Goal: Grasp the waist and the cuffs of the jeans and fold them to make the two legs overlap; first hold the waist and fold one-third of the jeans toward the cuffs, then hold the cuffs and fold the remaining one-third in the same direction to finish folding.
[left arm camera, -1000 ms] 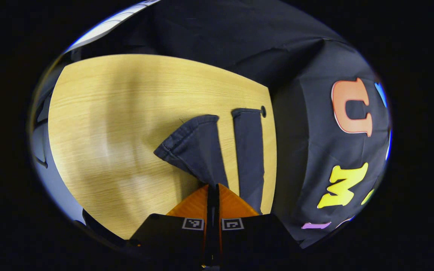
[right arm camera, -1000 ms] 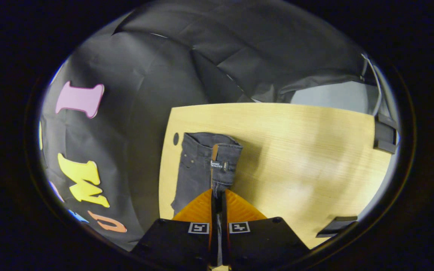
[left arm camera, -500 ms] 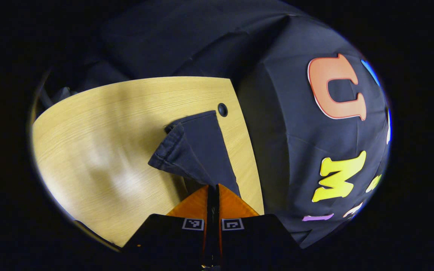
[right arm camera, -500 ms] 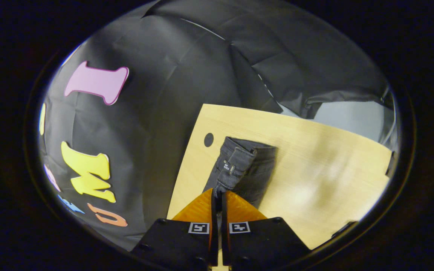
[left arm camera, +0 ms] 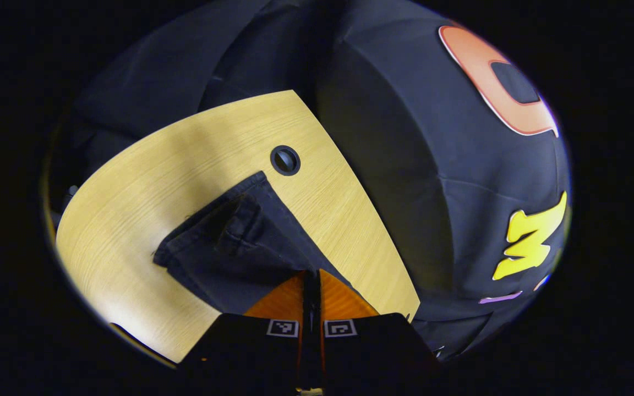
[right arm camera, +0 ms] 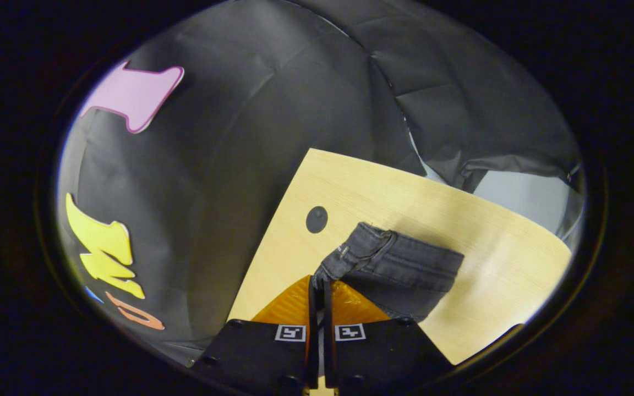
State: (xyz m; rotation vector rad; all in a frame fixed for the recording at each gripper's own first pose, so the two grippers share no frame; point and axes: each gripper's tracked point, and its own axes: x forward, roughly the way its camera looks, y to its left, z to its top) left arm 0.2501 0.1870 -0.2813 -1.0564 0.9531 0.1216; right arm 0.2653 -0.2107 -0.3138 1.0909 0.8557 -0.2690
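In the left gripper view, the left gripper point(left arm camera: 311, 273) pinches a cuff of the dark jeans point(left arm camera: 223, 242), which lie bunched on the wooden table point(left arm camera: 130, 181) beside a round hole point(left arm camera: 285, 160). In the right gripper view, the right gripper point(right arm camera: 320, 281) pinches the jeans' waist point(right arm camera: 361, 252) near the table's edge.

From my left gripper point(left arm camera: 311, 278) the jeans point(left arm camera: 229, 247) lie on the table point(left arm camera: 146, 176) — a grommet hole point(left arm camera: 285, 160) just beyond them.
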